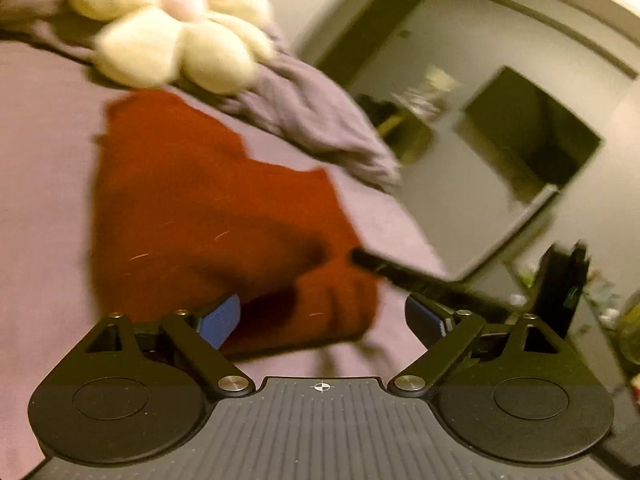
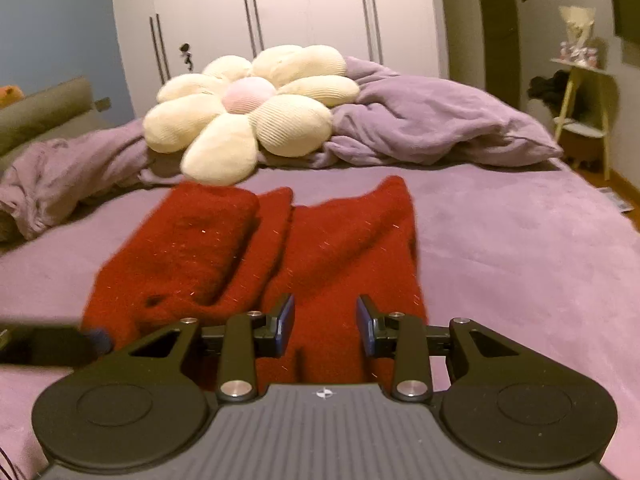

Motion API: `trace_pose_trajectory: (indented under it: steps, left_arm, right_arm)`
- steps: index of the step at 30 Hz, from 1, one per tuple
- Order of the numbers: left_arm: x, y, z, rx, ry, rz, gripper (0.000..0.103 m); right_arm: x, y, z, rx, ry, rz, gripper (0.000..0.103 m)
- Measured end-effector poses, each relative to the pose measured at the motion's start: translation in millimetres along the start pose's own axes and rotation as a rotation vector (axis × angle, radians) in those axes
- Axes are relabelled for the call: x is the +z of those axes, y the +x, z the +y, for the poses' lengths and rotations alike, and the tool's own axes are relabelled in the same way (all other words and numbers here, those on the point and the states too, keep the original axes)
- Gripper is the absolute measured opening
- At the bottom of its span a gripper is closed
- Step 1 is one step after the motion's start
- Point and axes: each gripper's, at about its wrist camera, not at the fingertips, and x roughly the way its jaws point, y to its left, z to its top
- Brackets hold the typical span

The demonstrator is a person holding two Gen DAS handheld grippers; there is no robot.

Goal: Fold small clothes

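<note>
A dark red knitted garment (image 2: 256,256) lies partly folded on the purple bed (image 2: 520,248), its left side doubled over into a thick layer. It also shows in the left wrist view (image 1: 208,216), blurred. My left gripper (image 1: 322,320) is open wide and empty, just above the garment's near edge. My right gripper (image 2: 325,326) is open and empty, its blue pads over the garment's near right part. The right gripper's finger (image 1: 400,270) reaches in from the right in the left wrist view. The left gripper's tip (image 2: 52,346) shows at the left edge of the right wrist view.
A cream flower-shaped cushion (image 2: 248,112) and a crumpled purple blanket (image 2: 432,120) lie at the back of the bed. White wardrobes (image 2: 280,12) stand behind. A small side table (image 2: 584,96) stands at the right. The bed edge drops off at the right (image 1: 420,240).
</note>
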Motion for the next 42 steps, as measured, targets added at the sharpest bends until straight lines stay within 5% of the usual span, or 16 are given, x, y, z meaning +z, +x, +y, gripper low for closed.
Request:
trace_pose_trajectory:
  steps: [5, 7, 10, 14, 16, 18, 20, 25, 30, 32, 34, 36, 42]
  left_arm:
    - [-0.7, -21.5, 30.9, 0.256, -0.03, -0.054, 0.095]
    - [2.1, -26.0, 44.5, 0.277, -0.064, -0.063, 0.095]
    - [6.2, -27.0, 57.8, 0.28, -0.111, -0.08, 0.095]
    - [11.1, -20.4, 71.1, 0.274, -0.213, -0.093, 0.095]
    - [15.6, -15.7, 75.9, 0.293, -0.247, -0.104, 0.095]
    - [20.0, -11.2, 79.2, 0.314, -0.255, -0.107, 0.095]
    - [23.5, -8.0, 79.3, 0.328, -0.255, -0.105, 0.095]
    - [32.6, 12.6, 71.4, 0.35, -0.231, -0.099, 0.096]
    - [31.6, 48.3, 73.2, 0.288, -0.264, 0.003, 0.097]
    - [31.2, 49.7, 71.3, 0.298, -0.233, -0.003, 0.097]
    - [31.6, 48.5, 70.3, 0.304, -0.202, -0.005, 0.097]
    - [31.1, 47.9, 71.3, 0.3, -0.206, -0.001, 0.097]
    - [28.3, 47.8, 70.2, 0.301, -0.208, -0.003, 0.098]
  right_arm:
    - [25.0, 25.4, 0.3, 0.186, 0.187, 0.084, 0.048]
    - [40.9, 28.6, 7.5, 0.228, 0.232, 0.061, 0.048]
    - [63.8, 33.7, 29.4, 0.28, 0.199, 0.028, 0.064]
    - [64.3, 74.7, 62.1, 0.269, 0.085, 0.171, 0.069]
    - [54.6, 91.2, 67.0, 0.269, 0.073, 0.228, 0.061]
    - [46.6, 96.0, 66.7, 0.315, 0.095, 0.238, 0.031]
    - [43.4, 92.2, 66.4, 0.315, 0.076, 0.206, 0.016]
    - [38.9, 65.3, 39.6, 0.232, 0.098, 0.098, 0.011]
    - [9.0, 85.3, 17.2, 0.099, 0.073, 0.21, 0.0]
    - [8.6, 81.9, 6.9, 0.143, 0.11, 0.191, 0.0]
    - [15.9, 77.7, -8.1, 0.192, 0.22, 0.16, 0.013]
    - [24.7, 79.6, -20.8, 0.224, 0.286, 0.136, 0.058]
    - [39.5, 129.9, -28.5, 0.403, 0.427, 0.248, 0.077]
